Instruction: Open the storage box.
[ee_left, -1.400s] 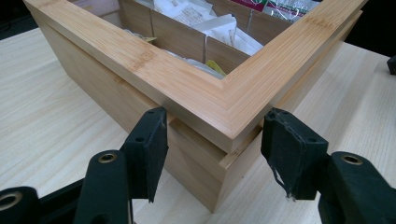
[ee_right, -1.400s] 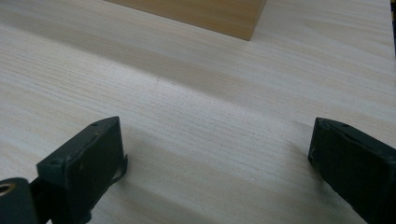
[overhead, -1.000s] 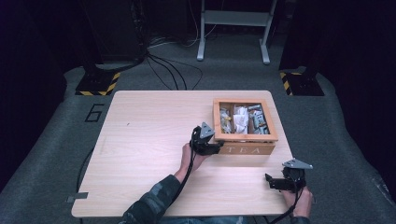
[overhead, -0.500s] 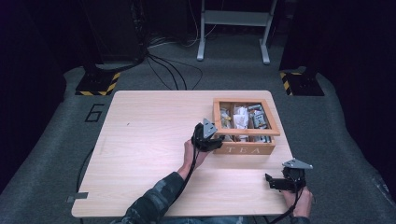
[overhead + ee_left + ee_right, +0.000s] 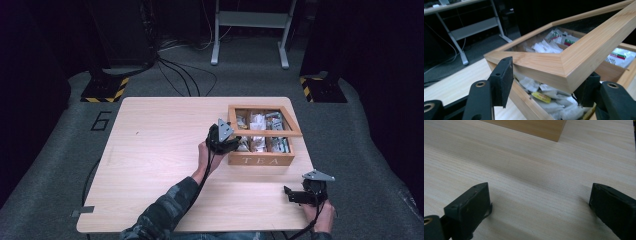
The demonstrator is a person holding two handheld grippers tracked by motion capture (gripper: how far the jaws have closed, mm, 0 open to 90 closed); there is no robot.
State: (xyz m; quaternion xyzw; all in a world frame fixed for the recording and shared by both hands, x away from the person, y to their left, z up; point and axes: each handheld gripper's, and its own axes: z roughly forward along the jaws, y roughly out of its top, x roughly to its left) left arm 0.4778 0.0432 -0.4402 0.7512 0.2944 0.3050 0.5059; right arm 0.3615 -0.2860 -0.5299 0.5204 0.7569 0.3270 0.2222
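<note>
Since the earlier frames, the left gripper [image 5: 234, 144] has come up along the box's left front corner, and the lid [image 5: 280, 133] has risen with it, now tilted above the tea box [image 5: 261, 160]. From the left gripper view, its jaws stand wide on either side of the lid's [image 5: 574, 60] corner; one pad [image 5: 503, 77] sits just beside the frame, and whether it presses the wood cannot be told. Tea bags [image 5: 541, 97] lie in the compartments beneath the raised frame. At the table's [image 5: 150, 150] near right edge, the right gripper [image 5: 289, 195] rests low, spread wide and holding nothing, over bare wood [image 5: 531, 182] in its own view, the box's [image 5: 536, 127] corner ahead.
</note>
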